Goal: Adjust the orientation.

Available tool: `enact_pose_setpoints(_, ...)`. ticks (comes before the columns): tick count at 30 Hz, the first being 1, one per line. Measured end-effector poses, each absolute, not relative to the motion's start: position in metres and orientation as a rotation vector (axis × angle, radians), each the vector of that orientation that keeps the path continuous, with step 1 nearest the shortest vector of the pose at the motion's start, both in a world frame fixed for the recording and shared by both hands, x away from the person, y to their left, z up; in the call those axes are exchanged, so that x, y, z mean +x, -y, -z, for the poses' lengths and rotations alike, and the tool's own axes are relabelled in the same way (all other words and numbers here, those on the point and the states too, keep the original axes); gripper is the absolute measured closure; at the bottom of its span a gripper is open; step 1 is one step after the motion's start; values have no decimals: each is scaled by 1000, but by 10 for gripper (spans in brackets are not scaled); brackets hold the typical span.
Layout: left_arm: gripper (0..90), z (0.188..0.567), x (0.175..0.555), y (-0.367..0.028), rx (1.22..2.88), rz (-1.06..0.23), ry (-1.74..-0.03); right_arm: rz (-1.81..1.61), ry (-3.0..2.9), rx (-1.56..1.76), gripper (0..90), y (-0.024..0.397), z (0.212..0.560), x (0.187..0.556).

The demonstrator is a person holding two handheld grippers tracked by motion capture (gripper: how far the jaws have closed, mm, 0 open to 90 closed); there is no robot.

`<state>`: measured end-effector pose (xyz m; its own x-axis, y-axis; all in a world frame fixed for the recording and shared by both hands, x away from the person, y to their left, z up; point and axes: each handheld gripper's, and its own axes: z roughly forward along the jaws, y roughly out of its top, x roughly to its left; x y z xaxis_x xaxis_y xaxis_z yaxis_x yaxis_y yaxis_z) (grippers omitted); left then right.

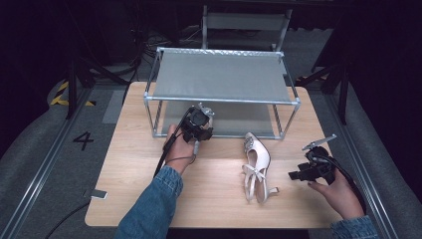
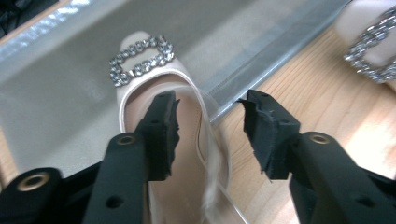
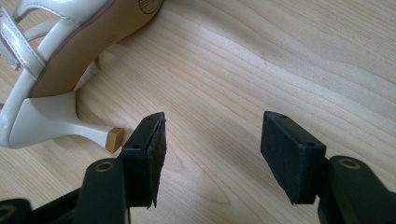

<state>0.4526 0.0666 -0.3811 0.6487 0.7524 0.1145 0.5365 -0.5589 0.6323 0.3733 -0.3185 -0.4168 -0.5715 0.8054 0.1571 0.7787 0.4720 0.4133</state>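
Observation:
A cream slingback shoe with a rhinestone buckle [image 2: 142,58] rests with its toe on the grey lower shelf [image 2: 60,98] of a metal rack [image 1: 221,99]. My left gripper [image 2: 208,105] is open astride the shoe's side rim, one jaw inside the shoe and one outside over the wood. In the high view the left gripper [image 1: 200,119] sits at the rack's front edge. The matching shoe [image 1: 256,167] lies on its side on the table. My right gripper [image 3: 215,123] is open over bare wood just right of that shoe's heel [image 3: 60,123], not touching it; from above, this right gripper [image 1: 293,175] points left.
The wooden table [image 1: 134,164] has free room at its front left. The rack's front rail [image 2: 271,70] runs between shelf and table. The second shoe's buckle [image 2: 373,46] shows at the upper right of the left gripper view. A small pale object [image 1: 98,194] lies at the table's left front corner.

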Motion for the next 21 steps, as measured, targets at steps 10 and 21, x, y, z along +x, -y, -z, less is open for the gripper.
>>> enact_pose_setpoints(10,468,355,422,-96,2236,-372,-983,-698,-2645,1428,408,318,417,373)
enact_pose_setpoints(21,379,356,393,-129,2227,-301,-1031,-704,-2646,1422,410,317,416,375)
